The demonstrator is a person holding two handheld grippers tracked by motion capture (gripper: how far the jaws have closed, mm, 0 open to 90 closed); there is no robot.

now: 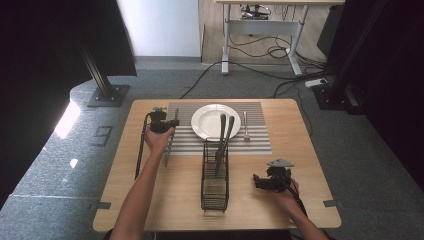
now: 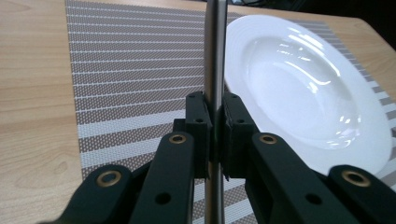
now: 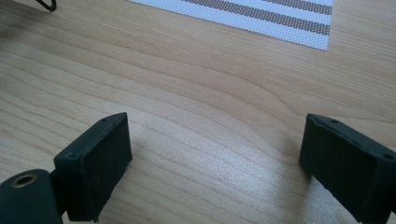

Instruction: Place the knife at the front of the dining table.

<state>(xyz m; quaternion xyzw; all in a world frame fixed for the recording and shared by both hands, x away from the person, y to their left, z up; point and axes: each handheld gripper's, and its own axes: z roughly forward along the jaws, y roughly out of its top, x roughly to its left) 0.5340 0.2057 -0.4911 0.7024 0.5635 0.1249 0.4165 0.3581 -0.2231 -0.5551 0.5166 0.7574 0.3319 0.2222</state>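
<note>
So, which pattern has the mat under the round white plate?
The woven placemat has brown and white stripes; the left gripper view shows it best.

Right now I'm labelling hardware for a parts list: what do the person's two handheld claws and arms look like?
Both are black two-jaw tools with flat rectangular pads and brass rivets: left claw, right claw. The right carries a grey three-cornered plate. Black cables trail from each. Forearms are sleeveless.

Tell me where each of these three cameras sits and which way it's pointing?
High view: above the table, looking forward and down; both forearms enter below.
Left gripper view: rides the left gripper, facing the plate; jaws clamp a knife.
Right gripper view: rides the right gripper, facing bare wood; jaws apart.
Shared: the striped placemat.
</note>
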